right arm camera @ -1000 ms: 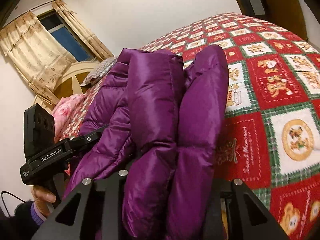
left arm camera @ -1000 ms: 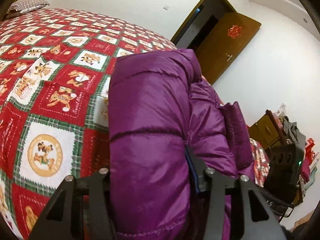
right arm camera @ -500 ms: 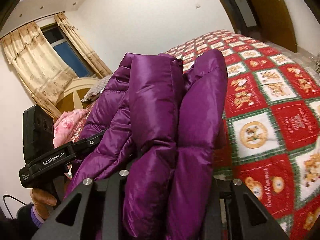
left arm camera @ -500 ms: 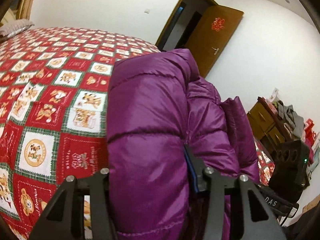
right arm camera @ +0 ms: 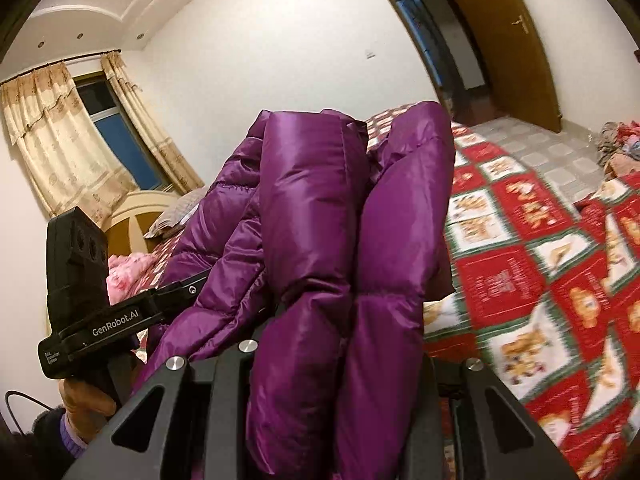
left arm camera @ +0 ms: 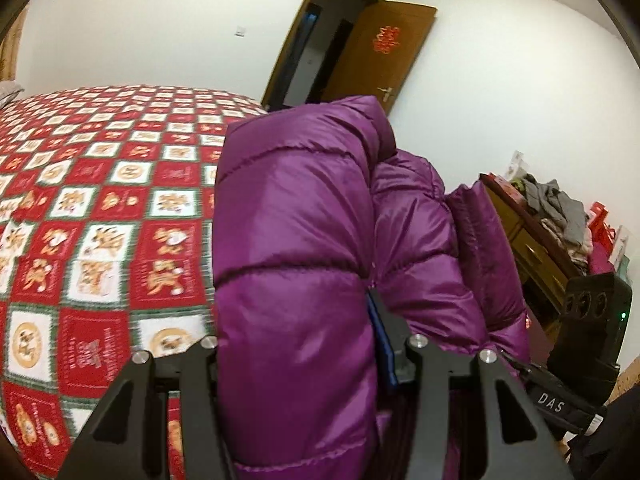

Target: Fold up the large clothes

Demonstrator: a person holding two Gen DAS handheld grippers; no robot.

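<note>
Both claws, left (left arm camera: 304, 344) and right (right arm camera: 340, 360), clamp bunched folds of the purple jacket (left arm camera: 296, 240) above the bed (left arm camera: 100, 208), so keep your hands level and lay it flat without twisting.

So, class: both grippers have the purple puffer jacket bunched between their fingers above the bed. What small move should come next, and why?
Probably carry the purple puffer jacket over the red patchwork bedspread and lower it flat. The left gripper and right gripper both clamp thick folds, and the jacket hangs bunched off the bed, so no neat fold can be made yet.
</note>
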